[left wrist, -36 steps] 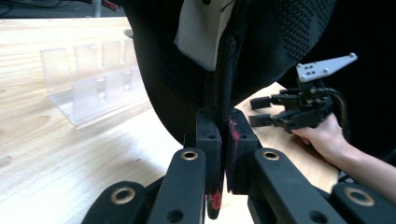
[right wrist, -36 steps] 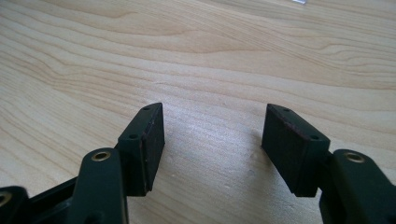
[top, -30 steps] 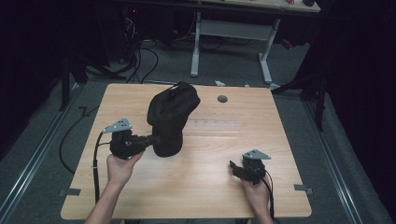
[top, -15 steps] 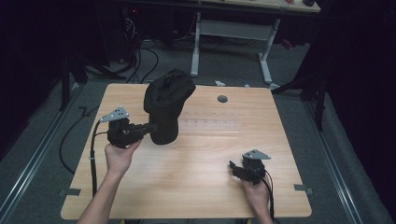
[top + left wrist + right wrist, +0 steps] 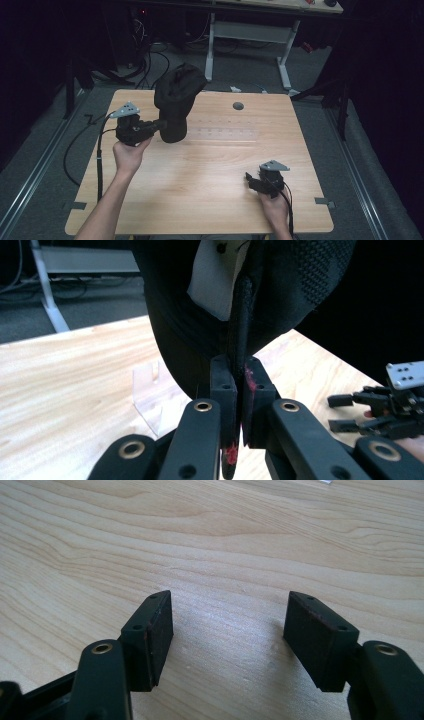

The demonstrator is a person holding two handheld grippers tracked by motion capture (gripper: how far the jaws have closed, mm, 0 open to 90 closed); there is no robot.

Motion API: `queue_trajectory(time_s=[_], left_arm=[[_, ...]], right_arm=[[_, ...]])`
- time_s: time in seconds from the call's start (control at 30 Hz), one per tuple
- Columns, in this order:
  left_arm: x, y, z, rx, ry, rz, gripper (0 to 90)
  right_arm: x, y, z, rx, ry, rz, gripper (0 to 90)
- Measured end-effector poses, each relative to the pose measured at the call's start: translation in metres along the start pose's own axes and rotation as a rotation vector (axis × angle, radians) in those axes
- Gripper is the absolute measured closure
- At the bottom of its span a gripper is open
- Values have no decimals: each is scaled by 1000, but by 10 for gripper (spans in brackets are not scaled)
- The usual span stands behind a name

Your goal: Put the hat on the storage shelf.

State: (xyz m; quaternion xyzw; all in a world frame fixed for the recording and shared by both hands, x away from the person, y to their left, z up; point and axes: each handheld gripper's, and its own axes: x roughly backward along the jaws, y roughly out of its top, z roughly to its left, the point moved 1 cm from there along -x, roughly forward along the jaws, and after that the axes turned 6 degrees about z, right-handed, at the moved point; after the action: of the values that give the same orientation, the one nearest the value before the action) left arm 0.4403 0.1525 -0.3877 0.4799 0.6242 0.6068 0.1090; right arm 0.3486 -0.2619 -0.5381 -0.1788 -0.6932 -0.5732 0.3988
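Note:
A black cap (image 5: 177, 97) hangs above the left part of the wooden table (image 5: 215, 165), lifted clear of it. My left gripper (image 5: 161, 124) is shut on the cap's lower edge and points right. In the left gripper view the pads (image 5: 223, 382) pinch a black fabric band of the cap (image 5: 305, 275), and a white label (image 5: 214, 275) shows inside it. My right gripper (image 5: 250, 181) rests near the table's front right, open, with nothing between its fingers. The right gripper view has its jaws wide apart over bare wood (image 5: 230, 545).
A clear plastic strip (image 5: 225, 134) lies on the table just right of the cap; its end (image 5: 150, 395) shows under the cap. A round cable hole (image 5: 238, 106) sits near the far edge. Table legs and cables stand on the floor behind.
The left gripper has risen and drifted toward the far left with the cap, which now hangs higher above the table. The right gripper has stayed put.

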Motion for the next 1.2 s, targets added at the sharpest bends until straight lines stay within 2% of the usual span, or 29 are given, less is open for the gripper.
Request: queue_trajectory(time_s=[0.37, 0.53, 0.87, 1.2], left_arm=[[-20, 7, 8, 2, 24, -26, 862], [-28, 6, 10, -1, 49, -43, 863], [-44, 2, 17, 19, 57, -26, 863], [-51, -1, 19, 36, 60, -26, 862]], right_arm=[[0, 0, 1, -5, 1, 1, 363], [0, 0, 0, -5, 0, 1, 363], [0, 0, 1, -5, 1, 1, 362], [0, 0, 1, -2, 0, 2, 359]])
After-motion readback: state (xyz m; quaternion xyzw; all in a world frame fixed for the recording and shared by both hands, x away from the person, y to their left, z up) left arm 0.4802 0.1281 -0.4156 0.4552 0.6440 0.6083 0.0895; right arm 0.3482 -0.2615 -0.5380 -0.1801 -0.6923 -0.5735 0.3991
